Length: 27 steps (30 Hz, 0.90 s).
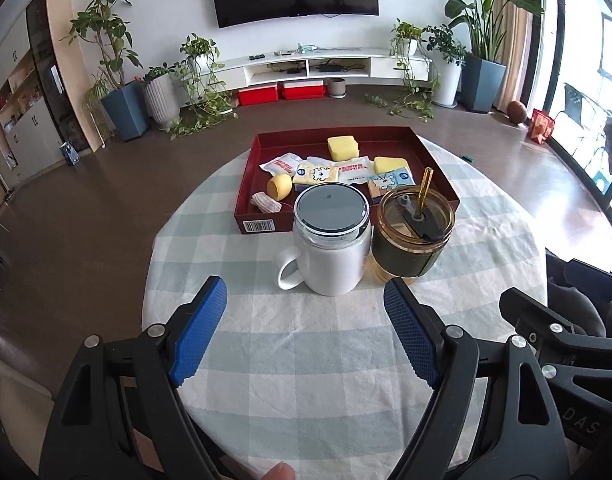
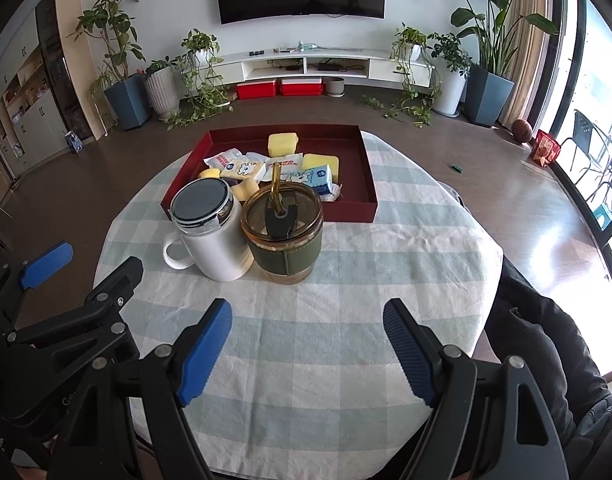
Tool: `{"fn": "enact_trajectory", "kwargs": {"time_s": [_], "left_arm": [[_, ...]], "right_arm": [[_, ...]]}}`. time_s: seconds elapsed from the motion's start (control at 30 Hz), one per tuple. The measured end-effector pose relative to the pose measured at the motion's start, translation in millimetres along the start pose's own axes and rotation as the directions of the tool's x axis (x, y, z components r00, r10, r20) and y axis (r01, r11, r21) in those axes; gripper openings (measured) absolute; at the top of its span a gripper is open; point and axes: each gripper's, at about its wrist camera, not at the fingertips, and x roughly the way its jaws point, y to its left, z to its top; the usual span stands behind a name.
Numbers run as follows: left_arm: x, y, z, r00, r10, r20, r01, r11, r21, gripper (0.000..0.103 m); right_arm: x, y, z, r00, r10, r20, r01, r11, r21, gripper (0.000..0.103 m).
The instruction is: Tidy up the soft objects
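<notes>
A dark red tray at the far side of the round table holds the soft items: two yellow sponges, several tissue packs, a yellow egg-shaped piece and a small pinkish roll. My left gripper hovers open over the checked tablecloth, short of the cups, with nothing between its blue pads. My right gripper is likewise open and empty above the cloth. The left gripper's finger shows at the left edge of the right wrist view.
A white lidded mug and an amber tumbler with a green sleeve and straw stand between the grippers and the tray. The table's edge drops to a brown floor. A person's dark-clothed leg lies at the right.
</notes>
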Motion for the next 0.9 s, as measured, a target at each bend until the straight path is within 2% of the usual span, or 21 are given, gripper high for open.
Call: {"fn": "enact_trajectory", "kwargs": {"time_s": [0.47,0.9], "left_arm": [[-5.1,-5.4,2.6,0.999,0.035,0.012,-0.035,0.999,0.026,0.080],[-4.1,-4.4,2.6,0.999,0.031,0.008,-0.032,0.999,0.023,0.080]], "right_arm": [[-0.8,-0.8,2.1,1.000,0.001,-0.001,-0.001,1.000,0.000,0.080],[-0.8,2.4,3.0,1.000,-0.002,-0.002,0.002,1.000,0.001,0.080]]}}
